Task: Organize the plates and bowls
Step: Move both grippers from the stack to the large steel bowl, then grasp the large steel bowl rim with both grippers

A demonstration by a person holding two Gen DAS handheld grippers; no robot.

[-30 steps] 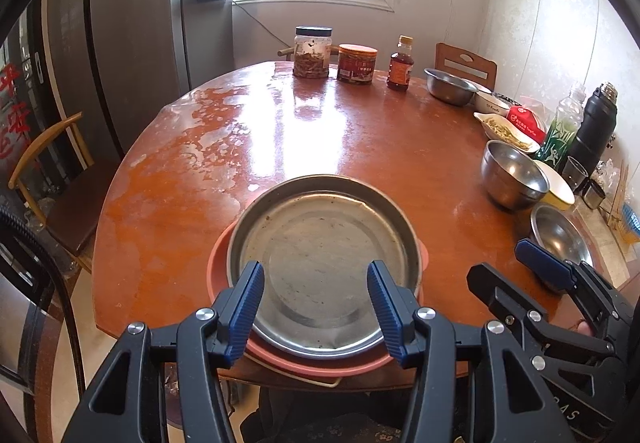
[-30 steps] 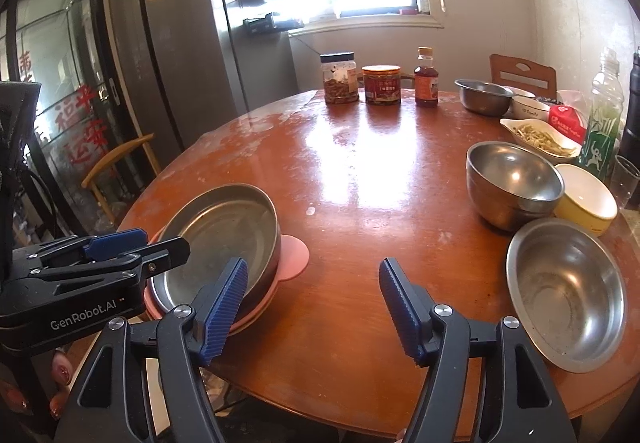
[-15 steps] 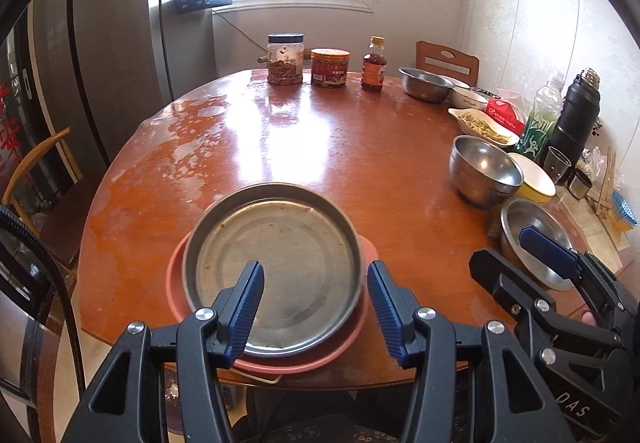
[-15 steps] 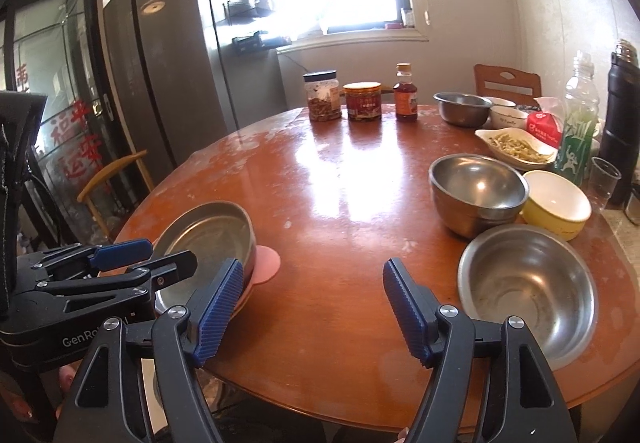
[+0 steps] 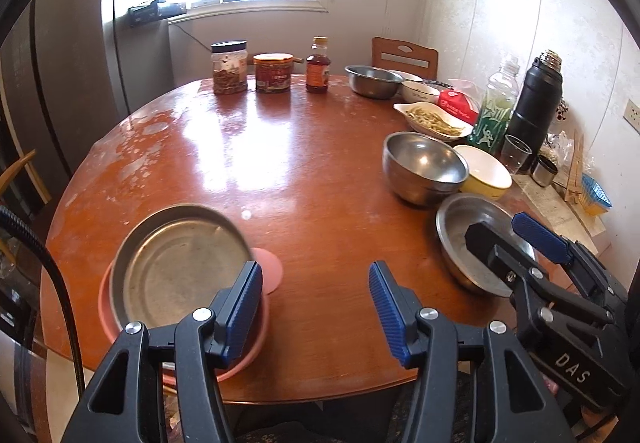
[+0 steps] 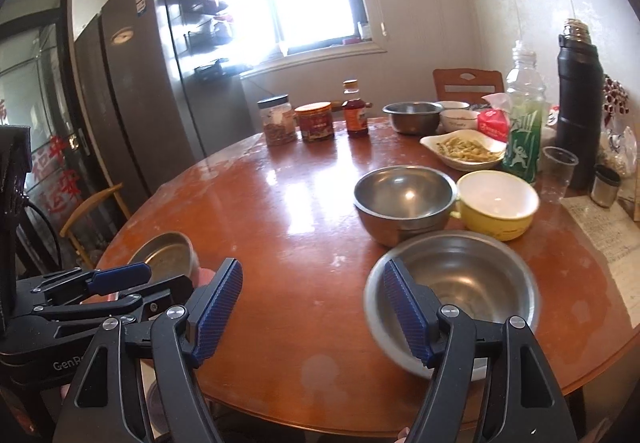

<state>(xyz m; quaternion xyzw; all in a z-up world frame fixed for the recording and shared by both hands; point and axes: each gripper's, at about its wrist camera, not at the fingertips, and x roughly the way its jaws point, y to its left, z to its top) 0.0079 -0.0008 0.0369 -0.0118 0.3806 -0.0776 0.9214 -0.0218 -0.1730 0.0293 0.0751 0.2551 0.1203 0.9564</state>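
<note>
Wooden round bench (image 5: 304,179) carries everything. Steel plate (image 5: 180,263) sits on a pink plate (image 5: 120,327) at your near left edge. Wide steel bowl (image 6: 460,283) at near right, a deeper steel bowl (image 6: 404,199) and yellow bowl (image 6: 496,203) just behind it. Your left gripper (image 5: 316,303) and right gripper (image 6: 312,307): jaws apart, holding nothing.

Silver plate (image 5: 180,267) on pink plate (image 5: 244,357), yellow bowl (image 6: 496,209), reddish-brown table (image 5: 312,179).
</note>
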